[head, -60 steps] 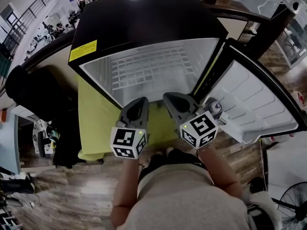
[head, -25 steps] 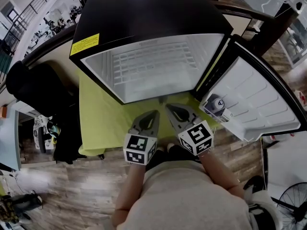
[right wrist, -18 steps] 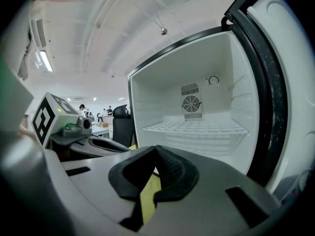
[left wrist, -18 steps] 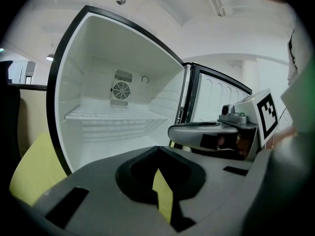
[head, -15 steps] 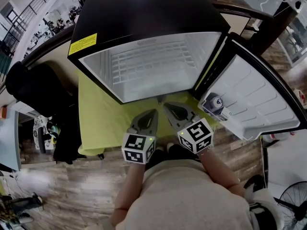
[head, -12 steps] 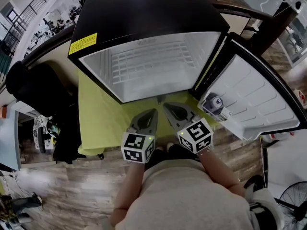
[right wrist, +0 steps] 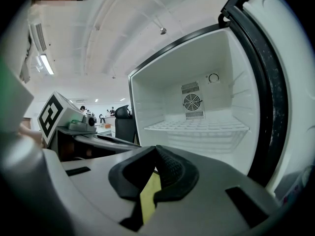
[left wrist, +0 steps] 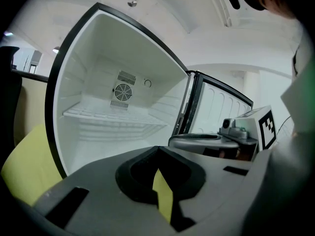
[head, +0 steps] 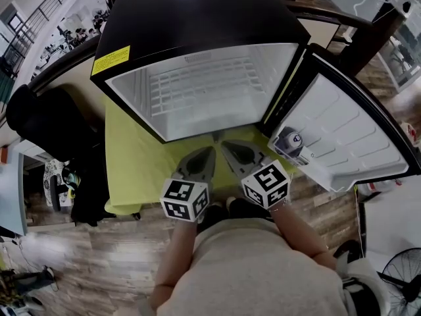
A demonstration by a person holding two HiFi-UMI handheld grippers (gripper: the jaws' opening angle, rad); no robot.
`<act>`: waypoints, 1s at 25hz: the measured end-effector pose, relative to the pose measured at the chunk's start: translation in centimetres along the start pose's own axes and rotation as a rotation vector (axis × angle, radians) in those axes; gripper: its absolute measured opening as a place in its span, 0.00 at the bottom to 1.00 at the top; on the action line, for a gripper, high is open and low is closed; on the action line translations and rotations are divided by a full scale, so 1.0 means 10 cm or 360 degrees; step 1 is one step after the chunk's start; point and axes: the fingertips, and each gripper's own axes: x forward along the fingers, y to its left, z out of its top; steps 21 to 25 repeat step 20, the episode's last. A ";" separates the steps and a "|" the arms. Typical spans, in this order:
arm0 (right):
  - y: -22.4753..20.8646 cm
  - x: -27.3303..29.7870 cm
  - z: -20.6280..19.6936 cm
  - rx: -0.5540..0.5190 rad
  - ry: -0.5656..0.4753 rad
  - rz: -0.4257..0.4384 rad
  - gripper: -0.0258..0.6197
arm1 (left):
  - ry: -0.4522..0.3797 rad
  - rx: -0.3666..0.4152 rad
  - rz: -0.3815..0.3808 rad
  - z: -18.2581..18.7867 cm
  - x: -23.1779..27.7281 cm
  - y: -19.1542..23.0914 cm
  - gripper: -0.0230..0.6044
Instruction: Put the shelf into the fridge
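Observation:
The black mini fridge (head: pixel 197 18) stands open, its white inside facing me. A white wire shelf (head: pixel 197 87) lies level across the fridge's inside; it also shows in the left gripper view as the shelf (left wrist: pixel 113 117) and in the right gripper view as the shelf (right wrist: pixel 197 126). My left gripper (head: pixel 209 150) and right gripper (head: pixel 223 143) hang side by side just in front of the fridge's lower edge, apart from it. Both are shut with nothing between the jaws, as the left gripper (left wrist: pixel 157 150) and right gripper (right wrist: pixel 156 150) show in their own views.
The fridge door (head: pixel 342 137) swings open to the right, with a small round can (head: pixel 287 139) in its lower rack. The fridge rests on a yellow-green table (head: pixel 135 166). A black chair (head: pixel 39 124) stands left. Wooden floor lies below.
Both grippers have drawn back out of the fridge opening toward me, then stayed nearly still over the last second. The shelf stays inside the fridge.

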 end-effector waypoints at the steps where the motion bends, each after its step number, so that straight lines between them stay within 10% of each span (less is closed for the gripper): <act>1: 0.00 0.00 0.00 0.0005 0.0002 0.0000 0.05 | -0.0006 -0.0006 -0.0007 0.01 0.00 -0.01 0.05; 25: -0.05 0.06 -0.01 0.0000 0.0028 -0.0008 0.05 | 0.0038 0.0004 -0.0035 0.05 0.03 0.05 0.05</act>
